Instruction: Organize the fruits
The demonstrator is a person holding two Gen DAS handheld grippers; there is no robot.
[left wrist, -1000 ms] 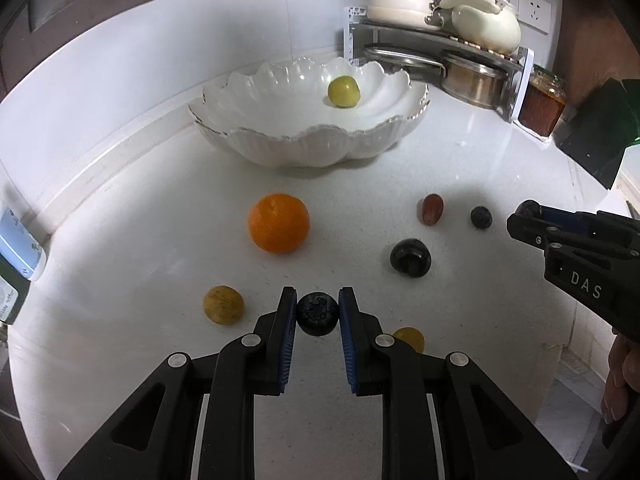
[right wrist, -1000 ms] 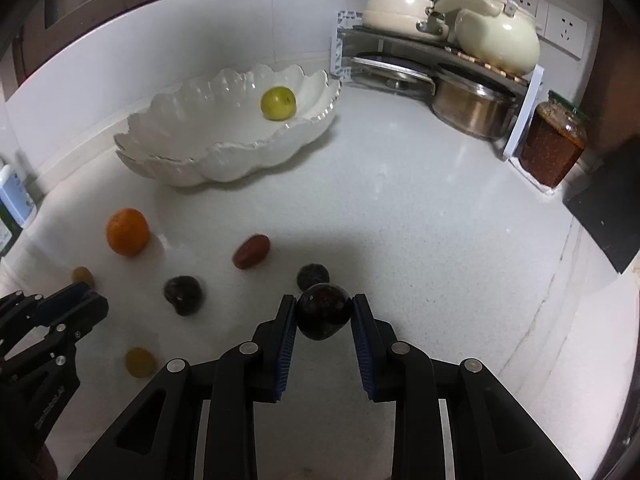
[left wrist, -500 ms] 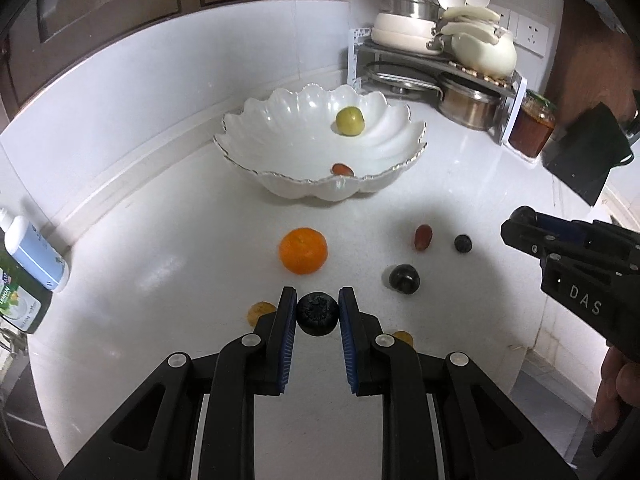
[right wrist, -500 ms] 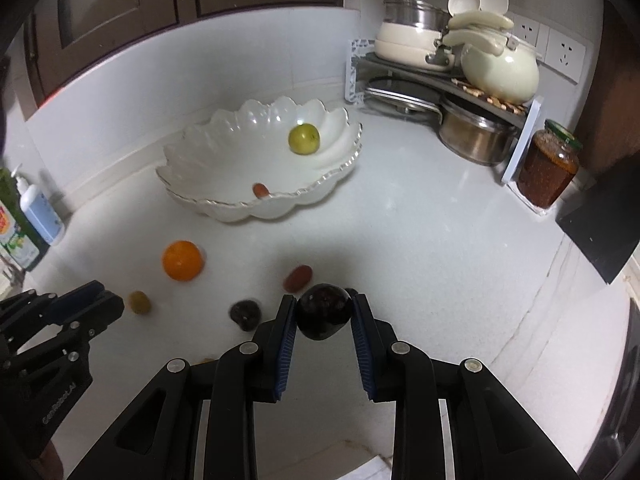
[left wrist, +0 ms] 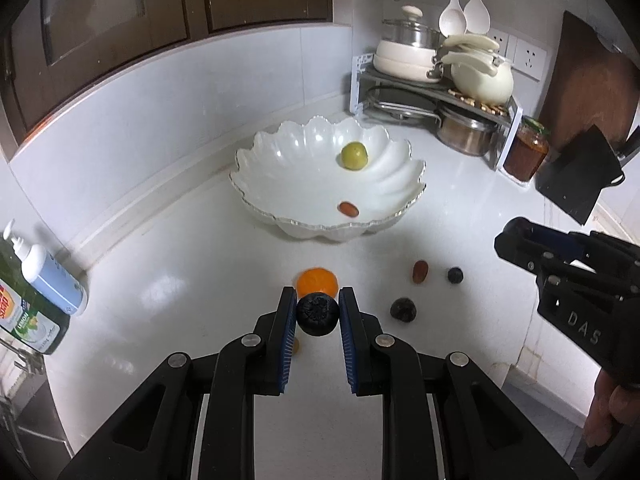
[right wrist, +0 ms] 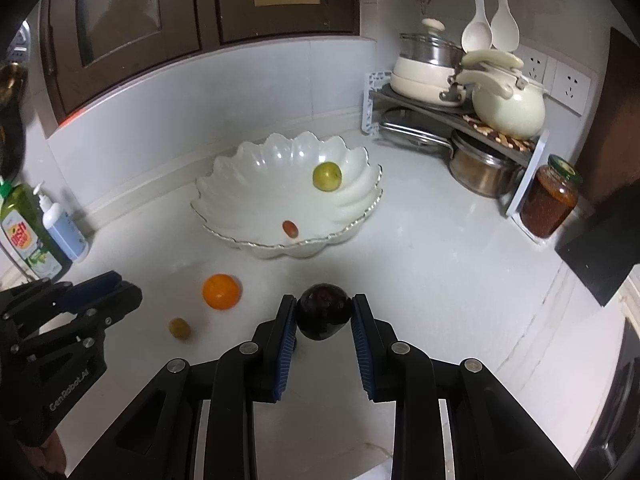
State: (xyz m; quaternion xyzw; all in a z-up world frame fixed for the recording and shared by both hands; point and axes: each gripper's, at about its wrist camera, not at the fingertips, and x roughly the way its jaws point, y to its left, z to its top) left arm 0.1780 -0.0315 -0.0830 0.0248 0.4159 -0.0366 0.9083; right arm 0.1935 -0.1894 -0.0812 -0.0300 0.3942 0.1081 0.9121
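Note:
My left gripper (left wrist: 317, 314) is shut on a small dark blueberry-like fruit (left wrist: 317, 315), held well above the counter. My right gripper (right wrist: 324, 317) is shut on a larger dark plum (right wrist: 324, 312). The white scalloped bowl (left wrist: 280, 160) (right wrist: 240, 172) stands at the back and holds a green-yellow fruit (left wrist: 354, 155) and a small red one (left wrist: 348, 209). On the counter lie an orange (left wrist: 317, 280) (right wrist: 221, 291), a reddish-brown fruit (left wrist: 420, 271), a small dark berry (left wrist: 455, 275), a dark fruit (left wrist: 403, 310) and a small yellow-brown fruit (right wrist: 179, 327). The right gripper's side shows at the left wrist view's right edge.
A pot rack (right wrist: 460, 120) with pans and a cream kettle fills the back right corner, next to a jar (right wrist: 550, 202). Soap bottles (left wrist: 52, 280) (right wrist: 28, 232) stand at the left by the wall. The counter's front edge drops off at the lower right.
Both grippers have risen with their fruits still gripped. The counter, bowl and loose fruits look smaller and farther below, and the wall cabinets and hanging spoons have come into view.

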